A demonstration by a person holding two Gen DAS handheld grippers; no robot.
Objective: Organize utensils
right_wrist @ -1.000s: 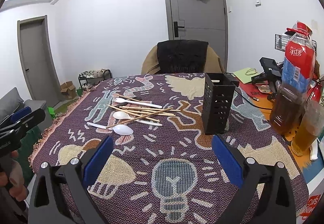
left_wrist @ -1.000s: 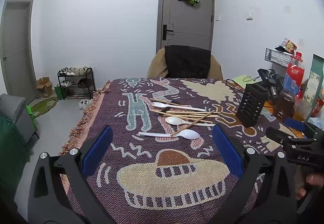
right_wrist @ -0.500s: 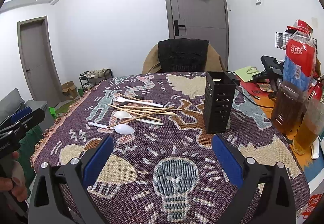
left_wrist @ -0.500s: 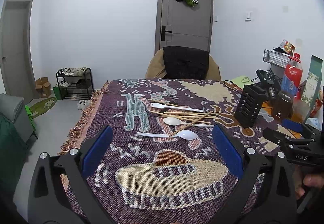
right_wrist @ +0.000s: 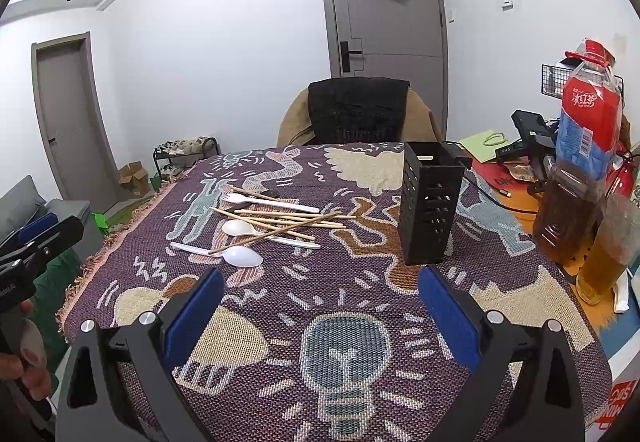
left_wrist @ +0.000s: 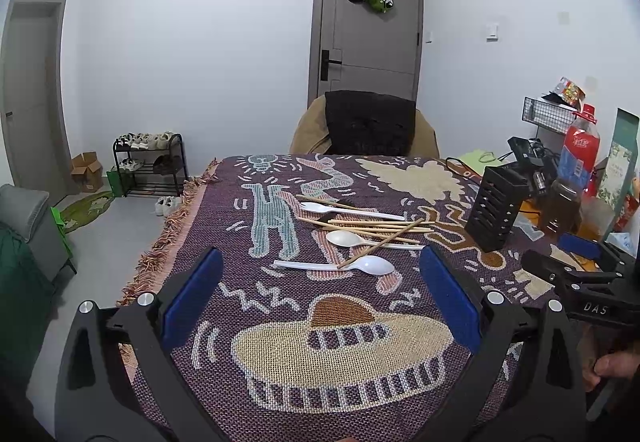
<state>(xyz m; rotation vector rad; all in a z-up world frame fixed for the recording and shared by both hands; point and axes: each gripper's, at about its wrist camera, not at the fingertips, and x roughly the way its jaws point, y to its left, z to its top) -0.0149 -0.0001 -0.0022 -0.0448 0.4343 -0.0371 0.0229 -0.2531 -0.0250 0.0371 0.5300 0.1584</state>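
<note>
Scanning left wrist view first, then right.
Left view, cloth: woven patterned tablecloth [left_wrist: 340, 342], coarse knit, fringed edge.
Left view, utensils: white plastic spoons [left_wrist: 370, 265], a white plastic fork [left_wrist: 344, 209] and thin wooden chopsticks [left_wrist: 384, 230] are piled crosswise mid-table.
Left view, holder: black slotted utensil holder [left_wrist: 496, 214], boxy, is stood upright right of the pile.
Left view, left gripper [left_wrist: 320, 298]: blue-padded jaws are spread wide, nothing held; pile lies ahead, well apart.
Left view, hidden: right gripper [left_wrist: 576, 270] is seen only partly at the frame edge.
Right view, right gripper [right_wrist: 320, 306]: jaws are spread wide, empty; holder [right_wrist: 430, 208] sits ahead-right, pile [right_wrist: 280, 220] ahead-left.
Right view, clutter: bottle [right_wrist: 580, 146] and glass [right_wrist: 608, 246] are cut by the fisheye edge.
Right view, holder contents: cannot be made out.
</note>
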